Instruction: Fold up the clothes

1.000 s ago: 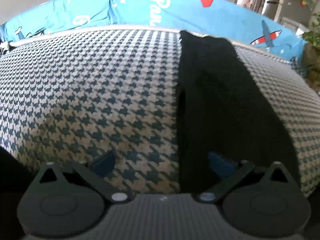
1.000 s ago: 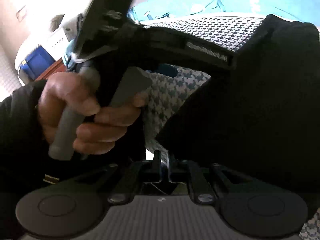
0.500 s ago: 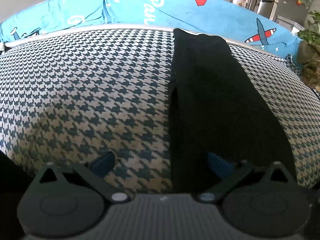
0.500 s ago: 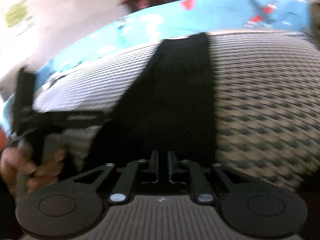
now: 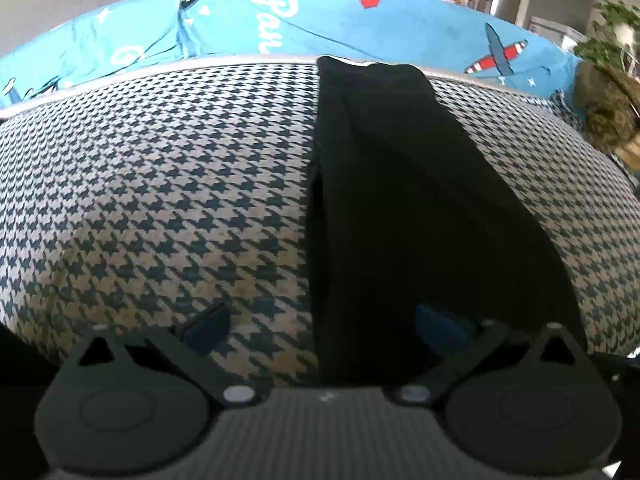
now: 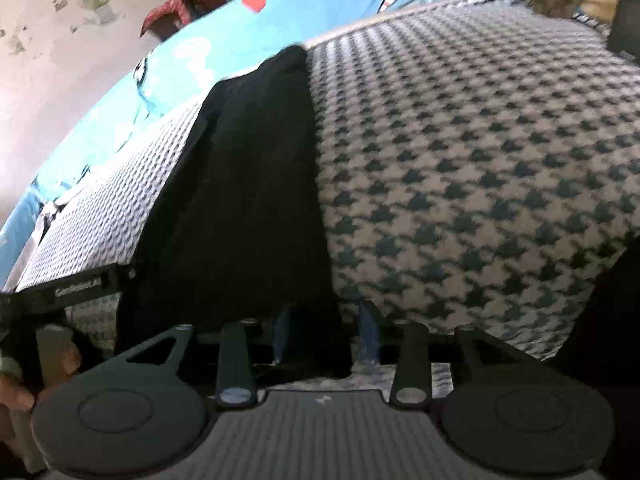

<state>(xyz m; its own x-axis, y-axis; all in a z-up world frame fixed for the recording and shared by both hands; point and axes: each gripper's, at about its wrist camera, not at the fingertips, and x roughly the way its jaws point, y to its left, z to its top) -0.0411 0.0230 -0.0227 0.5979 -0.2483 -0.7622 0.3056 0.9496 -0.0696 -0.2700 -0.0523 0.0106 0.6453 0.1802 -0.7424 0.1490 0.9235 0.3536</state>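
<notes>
Your black garment (image 5: 404,200) lies as a long, narrow folded strip on the houndstooth cover (image 5: 160,184), running from the near edge away toward the far edge. Its cloth is matte and dark, with a soft lengthwise crease along its left side and a squared far end that reaches the pale piping of the cover. The cover is a woven fabric in dark teal and cream checks, bulging gently like a cushion top, with faint yellowish staining near you. Behind it lies a smooth bright blue sheet (image 5: 280,16) printed with aeroplanes, white script and small red shapes.

Your left claw (image 5: 324,326) stands wide: its two blue-padded fingers are spread well apart, the left one over bare houndstooth, the right one over the strip's near end, gripping nothing.

Your right claw (image 6: 326,334) is narrowly parted, its blue pads set on either side of the garment's near right edge; you cannot tell from the right wrist view whether they touch the cloth. In that view the garment (image 6: 248,184) shows the same layered, ridged left side. At the far left, your left hand (image 6: 24,368) holds the other tool's grey handle.
</notes>
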